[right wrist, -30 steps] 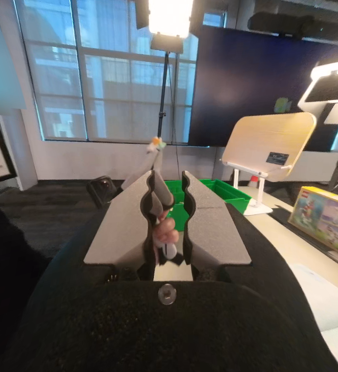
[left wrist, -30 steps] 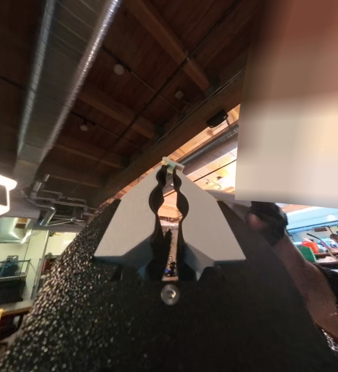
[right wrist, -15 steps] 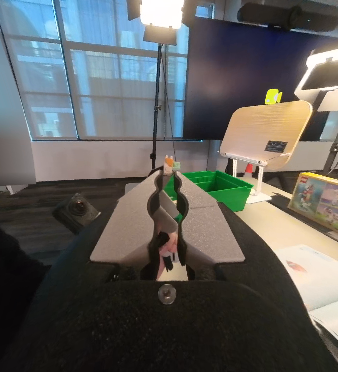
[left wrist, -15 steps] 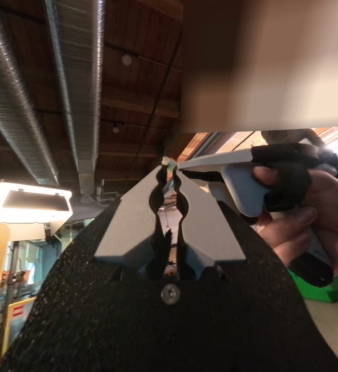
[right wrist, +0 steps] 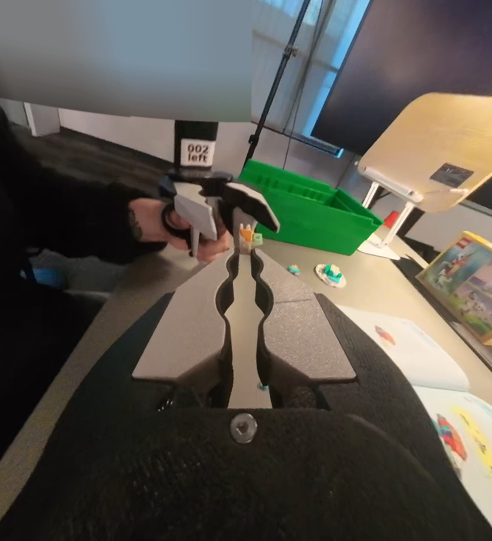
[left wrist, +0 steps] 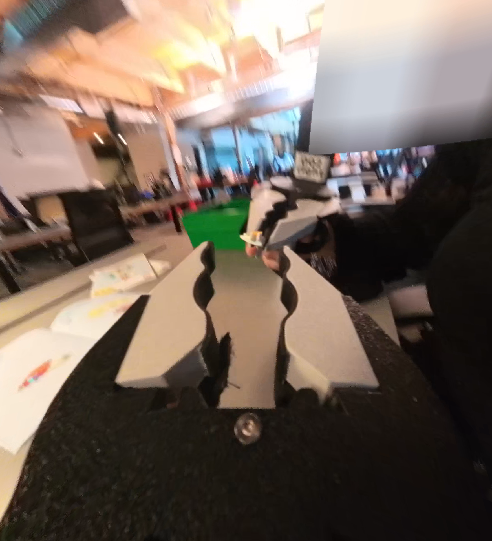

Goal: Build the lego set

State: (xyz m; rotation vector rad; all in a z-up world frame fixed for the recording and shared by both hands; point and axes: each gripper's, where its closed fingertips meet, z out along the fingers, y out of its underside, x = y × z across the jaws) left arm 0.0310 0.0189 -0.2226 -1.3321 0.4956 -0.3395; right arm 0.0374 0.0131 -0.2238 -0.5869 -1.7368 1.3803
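My right gripper (right wrist: 244,251) is shut on a small lego assembly (right wrist: 249,235) of orange, white and pale green pieces, which sticks out past its fingertips above the table (right wrist: 297,292). My left gripper (left wrist: 247,248) is open wide with nothing between its fingers. The left wrist view is blurred. It shows the right gripper (left wrist: 263,238) farther off with the small assembly (left wrist: 252,235) at its tips. In the right wrist view the left gripper's fingers (right wrist: 253,205) stand spread apart just behind the assembly and do not press on it.
A green bin (right wrist: 312,210) stands at the back of the table. In front of it lie a small white and teal build (right wrist: 331,270) and a tiny teal piece (right wrist: 293,268). A lego box (right wrist: 473,289), an open booklet (right wrist: 400,345) and a wooden book stand (right wrist: 438,146) are on the right.
My left gripper held the small assembly up high. My right gripper closed on it, and my left gripper then opened and let it go. Both grippers came down toward the table.
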